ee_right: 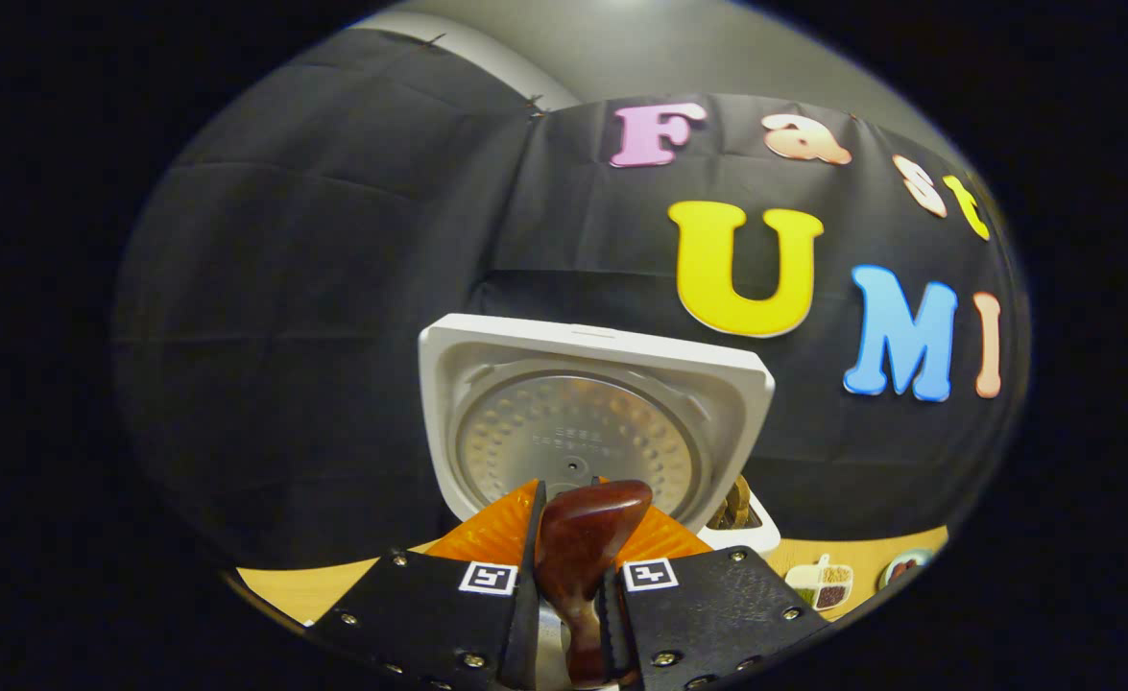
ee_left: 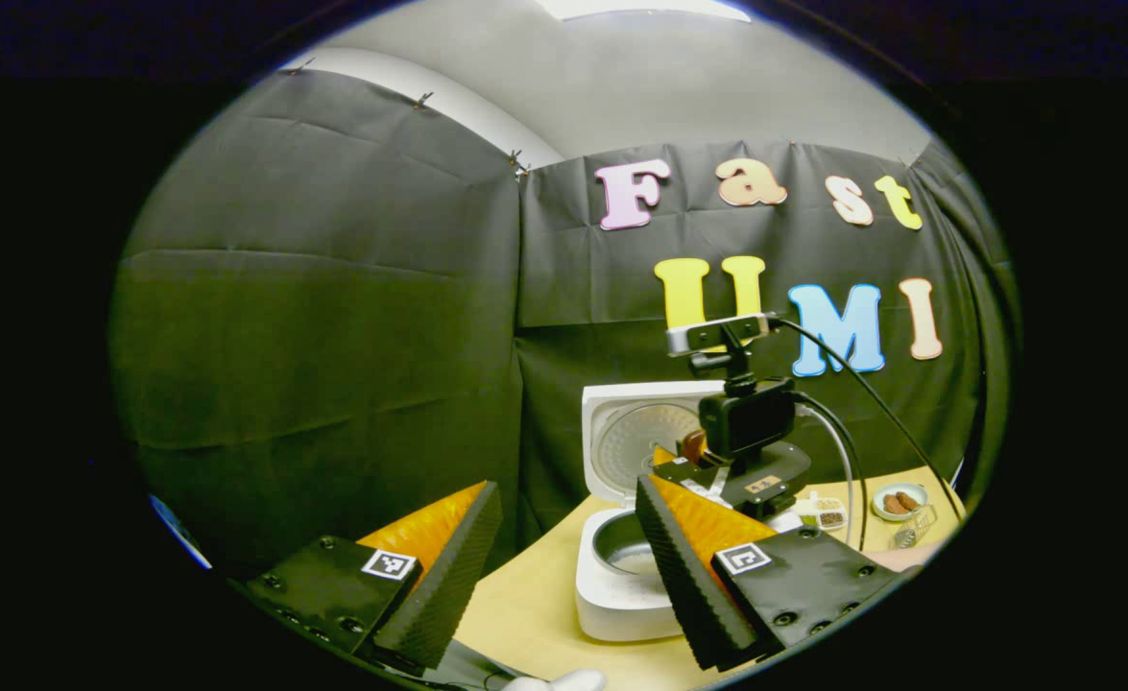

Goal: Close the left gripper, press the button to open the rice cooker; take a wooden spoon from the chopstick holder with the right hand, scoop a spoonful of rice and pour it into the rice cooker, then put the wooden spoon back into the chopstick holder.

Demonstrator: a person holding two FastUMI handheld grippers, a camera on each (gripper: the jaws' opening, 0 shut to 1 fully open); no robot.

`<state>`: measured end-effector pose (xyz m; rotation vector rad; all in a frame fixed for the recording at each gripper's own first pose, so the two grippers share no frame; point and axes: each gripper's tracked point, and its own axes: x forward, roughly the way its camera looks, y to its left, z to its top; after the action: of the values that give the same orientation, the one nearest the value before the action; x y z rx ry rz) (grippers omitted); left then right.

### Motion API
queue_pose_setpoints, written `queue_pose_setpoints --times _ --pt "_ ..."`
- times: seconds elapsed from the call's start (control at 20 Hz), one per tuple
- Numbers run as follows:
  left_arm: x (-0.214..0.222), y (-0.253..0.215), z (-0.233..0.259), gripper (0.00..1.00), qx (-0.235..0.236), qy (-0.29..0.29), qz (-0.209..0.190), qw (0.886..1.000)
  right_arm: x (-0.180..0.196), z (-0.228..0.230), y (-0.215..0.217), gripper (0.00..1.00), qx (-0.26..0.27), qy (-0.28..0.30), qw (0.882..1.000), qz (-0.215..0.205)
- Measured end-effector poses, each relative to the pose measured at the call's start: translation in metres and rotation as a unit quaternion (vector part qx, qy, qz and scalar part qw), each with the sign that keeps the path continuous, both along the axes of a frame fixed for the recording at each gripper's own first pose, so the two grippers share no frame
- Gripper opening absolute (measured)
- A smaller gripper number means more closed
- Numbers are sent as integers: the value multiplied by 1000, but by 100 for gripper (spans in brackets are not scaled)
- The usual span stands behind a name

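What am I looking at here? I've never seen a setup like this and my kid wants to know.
No robot: a person holds two hand-held two-finger grippers, each with its own camera looking along its orange and black fingers. In the left gripper view, the left gripper is open and holds nothing; beyond it the right gripper hangs over the white rice cooker, whose lid stands open. The right gripper view looks along the right gripper, shut on a dark reddish wooden spoon, facing the lid's metal underside. On the light wooden table also lie a small white divided dish of grains and a small plate of brown pieces.
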<state>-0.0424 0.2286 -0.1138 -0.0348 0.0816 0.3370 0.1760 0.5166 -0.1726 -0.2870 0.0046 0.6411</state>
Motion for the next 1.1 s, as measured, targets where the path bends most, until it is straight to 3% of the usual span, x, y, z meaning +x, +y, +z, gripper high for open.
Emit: queue_pose_setpoints --times 0.2,0.5,0.65,0.8,0.95,1.1 --pt "-1 2 -2 99 0 1 3 1000 -5 -9 9 26 -50 -30 998 12" --pt "0 2 -1 99 2 1 2 1000 1 -18 6 26 -54 -20 998 14" --pt "0 2 -1 99 3 1 -1 1000 -4 -6 4 26 -24 -12 1000 15" --pt "1 2 1 97 6 -3 -4 1000 0 10 -7 26 68 53 996 15" --pt "1 0 4 99 9 -7 -12 1000 11 33 -29 26 189 122 974 2" --pt "0 -4 10 99 12 -12 -25 1000 31 46 -77 26 309 199 929 -35"
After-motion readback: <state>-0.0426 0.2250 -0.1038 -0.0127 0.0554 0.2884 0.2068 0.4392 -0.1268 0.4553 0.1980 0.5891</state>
